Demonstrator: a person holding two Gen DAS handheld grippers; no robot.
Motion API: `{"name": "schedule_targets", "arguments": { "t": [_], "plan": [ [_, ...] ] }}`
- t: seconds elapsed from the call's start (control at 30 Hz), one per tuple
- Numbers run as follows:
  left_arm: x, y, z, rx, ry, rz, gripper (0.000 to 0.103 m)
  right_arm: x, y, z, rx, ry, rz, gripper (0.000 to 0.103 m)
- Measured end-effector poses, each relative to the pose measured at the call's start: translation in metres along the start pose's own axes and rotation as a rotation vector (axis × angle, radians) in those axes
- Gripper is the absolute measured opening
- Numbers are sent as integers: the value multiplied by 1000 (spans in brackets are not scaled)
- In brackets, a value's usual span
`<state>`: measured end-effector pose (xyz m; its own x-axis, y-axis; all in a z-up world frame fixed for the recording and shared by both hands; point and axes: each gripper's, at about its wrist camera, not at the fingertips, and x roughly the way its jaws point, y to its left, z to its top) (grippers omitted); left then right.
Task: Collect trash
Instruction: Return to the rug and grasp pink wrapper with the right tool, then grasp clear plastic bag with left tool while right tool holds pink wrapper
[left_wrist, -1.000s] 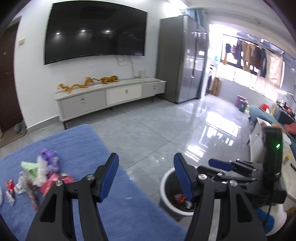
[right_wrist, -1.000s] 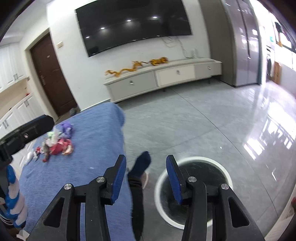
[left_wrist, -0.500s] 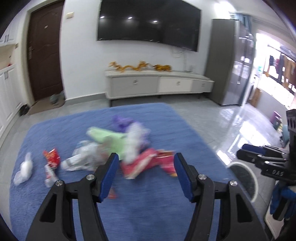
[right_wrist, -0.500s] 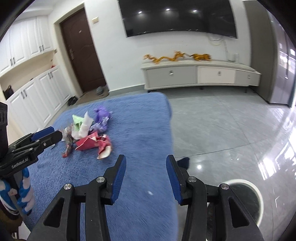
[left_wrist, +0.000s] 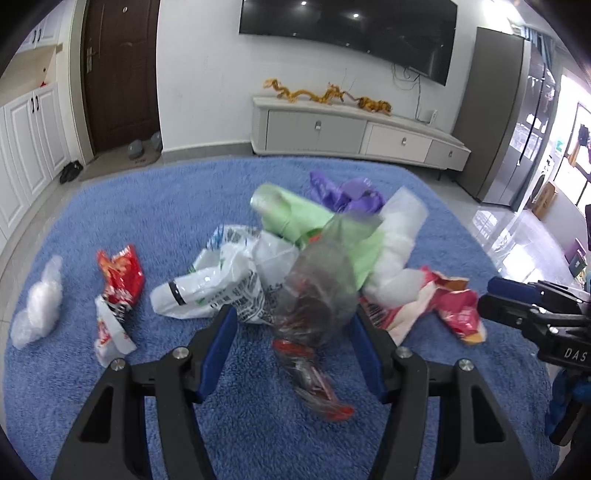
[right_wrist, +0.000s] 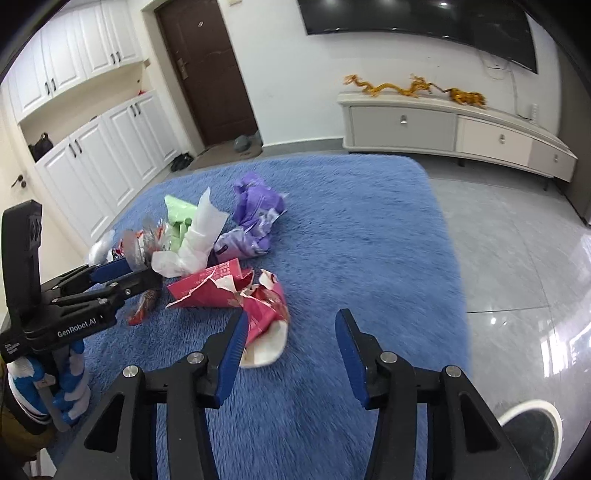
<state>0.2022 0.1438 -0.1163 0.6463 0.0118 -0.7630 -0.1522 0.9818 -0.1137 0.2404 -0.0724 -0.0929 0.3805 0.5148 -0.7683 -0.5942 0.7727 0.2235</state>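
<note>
blue shag carpet (left_wrist: 147, 206) covered the middle of a living room, with glossy grey floor tiles (right_wrist: 517, 258) to its right. behind it ran a white wall carrying a dark television (left_wrist: 347, 26), a low white media cabinet (left_wrist: 354, 129) topped with golden dragon figures (left_wrist: 314, 94), a brown door (left_wrist: 118, 70) and white cupboards (right_wrist: 96, 155).

trash lay heaped on the carpet: a printed white plastic bag (left_wrist: 221, 280), a pale green bag (left_wrist: 295, 218), a purple bag (left_wrist: 347, 192), a torn red-and-pink wrapper (right_wrist: 229, 291), a red snack packet (left_wrist: 120, 273) and a crumpled clear bag (left_wrist: 37, 302) off to the left.

the left gripper (left_wrist: 291, 336) hung low over the heap with its blue fingers (left_wrist: 218, 347) spread wide. between them, blurred, sat a clear, greyish plastic wrapper (left_wrist: 321, 284) with red scraps at its near end; its long axis ran from just ahead of the gripper up and away toward the green bag. whether the fingers touched it could not be told.

the right gripper (right_wrist: 290, 343) hovered over the carpet's near right part, its fingers also spread and holding nothing; its left finger (right_wrist: 232, 350) sat just beside the torn wrapper's pale near end. a white-rimmed bin (right_wrist: 532, 439) stood on the tiles at lower right, well apart from the heap.
</note>
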Motion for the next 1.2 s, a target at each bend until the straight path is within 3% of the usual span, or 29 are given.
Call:
{"name": "schedule_targets", "arguments": {
  "t": [0.17,0.27,0.33,0.4,0.63,0.87,1.2],
  "plan": [
    [12,10,1,-39,50,-26,54,24,5,2,-18,40,26,47],
    [13,10,2,-42,67,-26,42,27,8,-1,-36,44,28,46],
    [11,7,1,-29,69,-24,29,25,6,-3,-29,41,38,31],
    [7,7,-2,-29,72,-33,22,21,5,-7,-23,34,32,31],
    [-24,6,-11,-25,41,-53,21,-14,3,-27,-3,2,8,31],
    [-77,-13,-5,20,-45,-65,21,-81,-10,-44,36,-95,-45,31],
    [-117,-106,14,137,-103,-179,21,-184,-67,-81,123,-224,-201,31]
  ]
}}
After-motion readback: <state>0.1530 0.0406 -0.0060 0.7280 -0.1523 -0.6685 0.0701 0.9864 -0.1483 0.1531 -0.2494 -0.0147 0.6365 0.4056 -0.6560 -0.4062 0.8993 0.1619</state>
